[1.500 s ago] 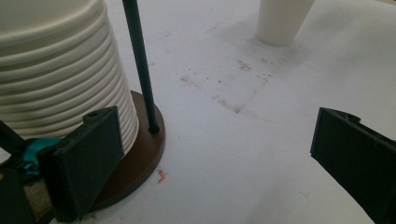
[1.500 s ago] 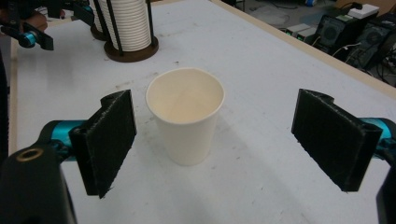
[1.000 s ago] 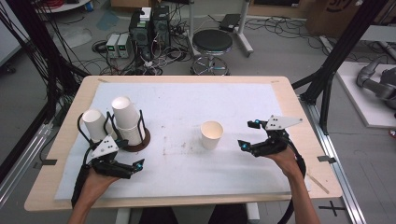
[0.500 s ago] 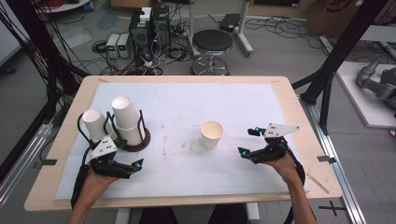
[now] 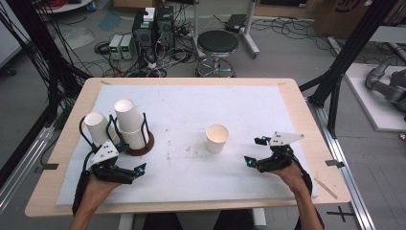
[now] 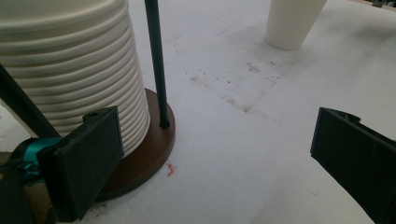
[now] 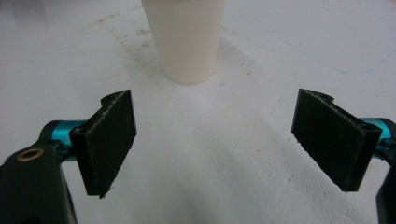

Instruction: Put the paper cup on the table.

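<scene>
**Lining up on the lone cup**

Facing the single paper cup (image 5: 217,138), we hold the right gripper (image 5: 255,151) with jaws spread wide and empty, near it. The cup stands upright on the white mat (image 5: 249,105), mouth up, its axis vertical, straight ahead between our right jaws. Our left gripper (image 5: 139,168), also released, sits beside the cup stack (image 5: 128,123) in its wooden-based holder (image 5: 143,146), farther from the cup. In the right gripper view the cup's rim is cut off.

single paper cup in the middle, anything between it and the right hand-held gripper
Nothing visible does. The right hand-held gripper has its jaws wide open, facing the upright paper cup ahead of it, with bare white mat between them. The cup stack on the stand sits well off to the left.
</scene>
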